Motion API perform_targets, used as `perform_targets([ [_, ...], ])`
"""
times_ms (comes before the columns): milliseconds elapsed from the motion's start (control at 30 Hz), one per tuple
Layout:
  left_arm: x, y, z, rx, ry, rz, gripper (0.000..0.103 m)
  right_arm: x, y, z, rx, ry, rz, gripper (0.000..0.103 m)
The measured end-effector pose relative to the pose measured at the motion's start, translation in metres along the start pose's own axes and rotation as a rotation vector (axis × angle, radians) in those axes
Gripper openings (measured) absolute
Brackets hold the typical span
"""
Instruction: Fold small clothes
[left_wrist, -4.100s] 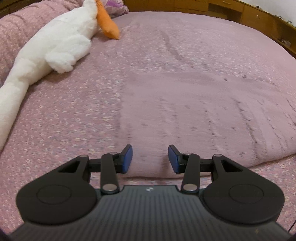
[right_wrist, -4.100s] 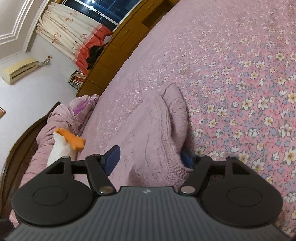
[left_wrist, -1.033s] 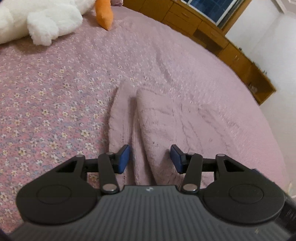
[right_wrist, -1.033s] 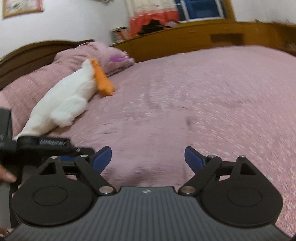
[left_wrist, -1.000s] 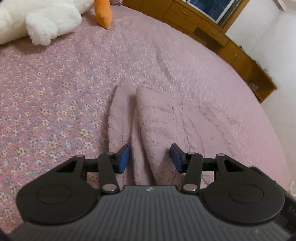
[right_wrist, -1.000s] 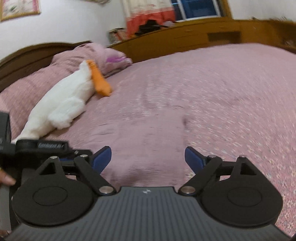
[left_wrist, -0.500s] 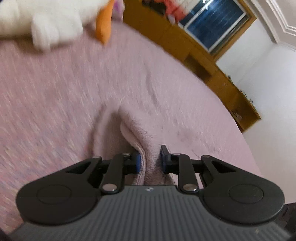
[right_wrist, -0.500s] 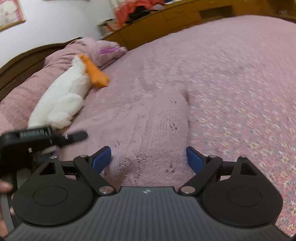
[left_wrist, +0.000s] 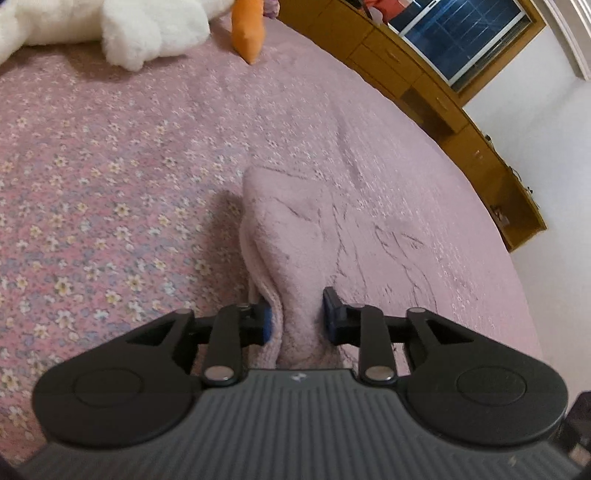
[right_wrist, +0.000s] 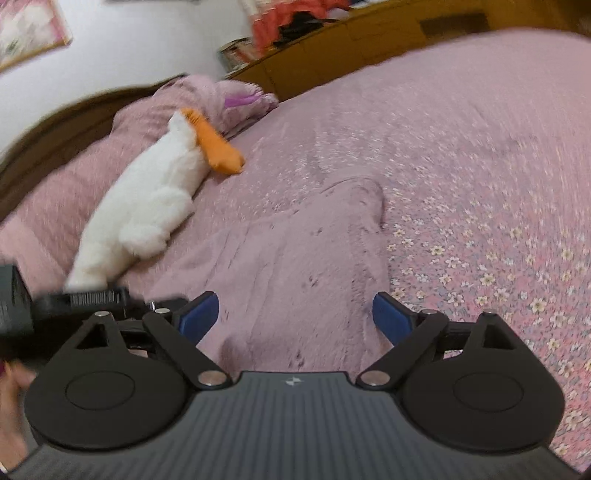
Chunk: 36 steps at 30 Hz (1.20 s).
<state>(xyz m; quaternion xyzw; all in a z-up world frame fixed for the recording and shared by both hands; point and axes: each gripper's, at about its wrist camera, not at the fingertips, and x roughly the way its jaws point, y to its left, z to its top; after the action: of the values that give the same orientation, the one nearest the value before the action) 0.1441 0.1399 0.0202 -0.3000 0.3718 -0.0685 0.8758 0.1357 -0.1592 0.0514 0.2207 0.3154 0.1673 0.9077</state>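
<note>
**A:** Why is everything lying where it is?

**B:** The bed (left_wrist: 110, 155) is serving as the folding surface, its pink floral bedspread spreading flat and wide. Beyond it, a honey-coloured wooden cabinet run (left_wrist: 436, 92) is curving along the wall. The white plush goose (right_wrist: 147, 206), shaggy with a smooth orange beak, is lying up by the pillows, well apart from the work.

**A:** And the garment?

**B:** The pink knitted sweater (left_wrist: 332, 236) is lying mid-bed, mostly flat, with one edge rising in a soft ridge toward the left gripper (left_wrist: 297, 317). It is thick and fuzzy, with cable lines running through the knit, so I judge it will be folding in bulky rounded creases rather than sharp ones.

**A:** What is the left gripper doing?

**B:** Its jaws have just been opening a little, with the bunched edge of the sweater between them. The blue pads are still touching the knit on both sides, so it is reading as a loosening pinch that is keeping that edge lifted.

**A:** The right one?

**B:** The right gripper (right_wrist: 295, 317) is hovering low over the sweater's near edge, jaws spread wide, pads pressing on nothing. Probably it is lining up to take the next hold.
</note>
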Motion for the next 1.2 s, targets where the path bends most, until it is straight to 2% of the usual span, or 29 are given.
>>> perform_targets([
  [33,0.003,0.0,-0.003,-0.007,0.016,-0.009,0.041,0.002,-0.006,0.004,0.041,0.003,0.006,0.095],
  [67,0.006,-0.001,-0.004,-0.012,0.033,-0.017,0.051,0.006,-0.011,0.007,0.069,0.01,0.008,0.096],
  [100,0.007,-0.002,-0.004,-0.011,0.041,-0.013,0.057,0.011,-0.015,0.009,0.092,0.025,0.002,0.097],
  [167,0.011,-0.006,-0.007,0.015,0.047,0.016,0.059,0.023,-0.023,0.012,0.131,0.077,-0.005,0.098],
  [267,0.014,-0.009,-0.009,0.048,0.048,0.032,0.065,0.042,-0.033,0.01,0.179,0.18,0.049,0.099],
  [400,0.014,-0.01,-0.012,0.06,0.059,0.055,0.067,0.05,-0.026,0.005,0.123,0.173,0.068,0.103],
  [533,0.003,-0.004,-0.019,0.027,0.049,0.104,0.071,0.053,-0.028,0.003,0.136,0.161,0.095,0.103],
  [633,0.006,0.006,-0.019,-0.028,0.069,0.055,0.068,0.054,-0.031,0.001,0.135,0.157,0.116,0.103],
  [733,0.017,0.022,-0.02,-0.165,0.135,-0.11,0.067,0.054,-0.032,-0.002,0.156,0.136,0.123,0.103],
  [767,0.02,0.025,-0.022,-0.187,0.138,-0.136,0.067,0.055,-0.032,-0.003,0.162,0.128,0.12,0.103],
  [833,0.022,0.026,-0.022,-0.186,0.134,-0.144,0.064,0.056,-0.03,-0.003,0.167,0.118,0.112,0.103],
  [867,0.022,0.026,-0.022,-0.186,0.131,-0.143,0.059,0.058,-0.028,-0.003,0.164,0.118,0.112,0.103],
  [933,0.024,0.028,-0.022,-0.209,0.129,-0.145,0.053,0.06,-0.026,-0.002,0.165,0.123,0.11,0.094],
  [967,0.023,0.029,-0.022,-0.223,0.128,-0.15,0.049,0.06,-0.025,-0.001,0.179,0.123,0.088,0.077],
  [1000,0.021,0.029,-0.023,-0.232,0.129,-0.159,0.047,0.059,-0.026,0.001,0.206,0.126,0.064,0.068],
  [1100,0.013,0.028,-0.025,-0.225,0.131,-0.195,0.043,0.049,-0.034,0.006,0.312,0.13,0.105,0.056],
  [1200,-0.003,0.015,-0.034,-0.181,0.129,-0.236,0.042,0.03,-0.035,0.012,0.343,0.118,0.133,0.054],
])
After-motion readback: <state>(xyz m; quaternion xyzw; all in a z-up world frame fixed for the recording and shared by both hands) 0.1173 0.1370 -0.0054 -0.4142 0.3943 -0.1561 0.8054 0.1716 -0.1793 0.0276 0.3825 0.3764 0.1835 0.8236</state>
